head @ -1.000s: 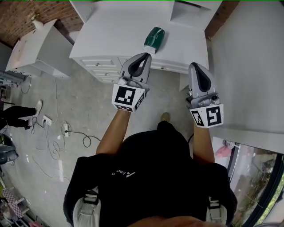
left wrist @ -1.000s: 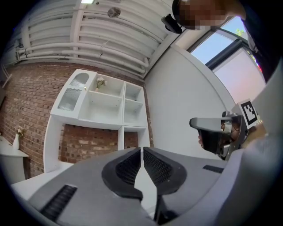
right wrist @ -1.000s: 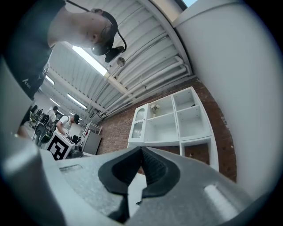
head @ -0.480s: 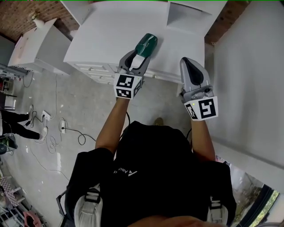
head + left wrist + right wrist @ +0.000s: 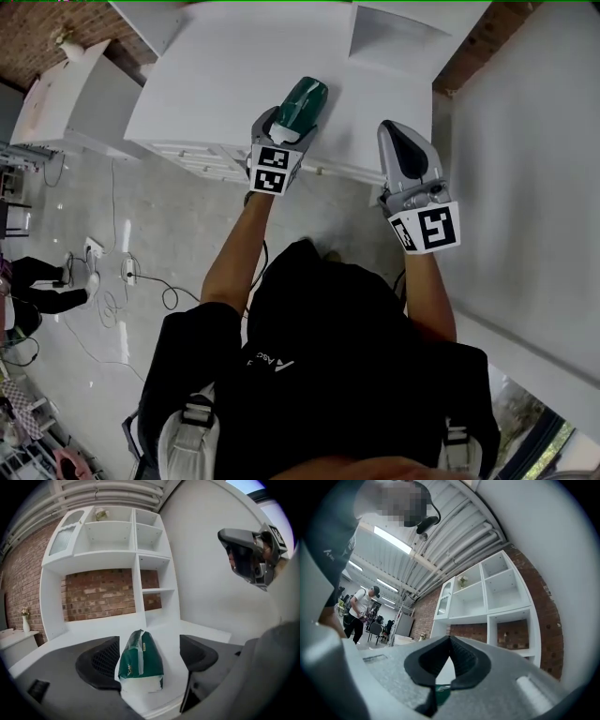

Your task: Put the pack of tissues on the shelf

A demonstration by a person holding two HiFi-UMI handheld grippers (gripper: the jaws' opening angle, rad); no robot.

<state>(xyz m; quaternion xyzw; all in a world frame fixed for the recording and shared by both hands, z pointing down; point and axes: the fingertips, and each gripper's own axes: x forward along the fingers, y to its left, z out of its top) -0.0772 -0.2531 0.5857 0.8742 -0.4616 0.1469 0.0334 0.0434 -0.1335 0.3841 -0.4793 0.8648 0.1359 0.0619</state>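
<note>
The green and white pack of tissues [image 5: 302,101] lies on the white counter [image 5: 216,75] near its front edge. My left gripper [image 5: 284,127] reaches over that edge with its jaws opening, one on either side of the pack [image 5: 140,660]. The right pad stands clear of it and the left pad is close beside it. The white shelf unit [image 5: 140,559] rises behind, its compartments mostly bare. My right gripper [image 5: 398,133] hovers to the right of the pack, shut with nothing in it [image 5: 451,644].
A white wall [image 5: 525,141] runs along the right. A lower white cabinet [image 5: 66,98] stands at the left, with a small vase [image 5: 26,620] on it. Cables and a power strip [image 5: 94,251] lie on the floor. A person [image 5: 358,606] stands far off.
My left gripper moved forward from short of the pack, and its jaws spread from shut until they stand on either side of it. The right gripper advanced a little and stayed shut.
</note>
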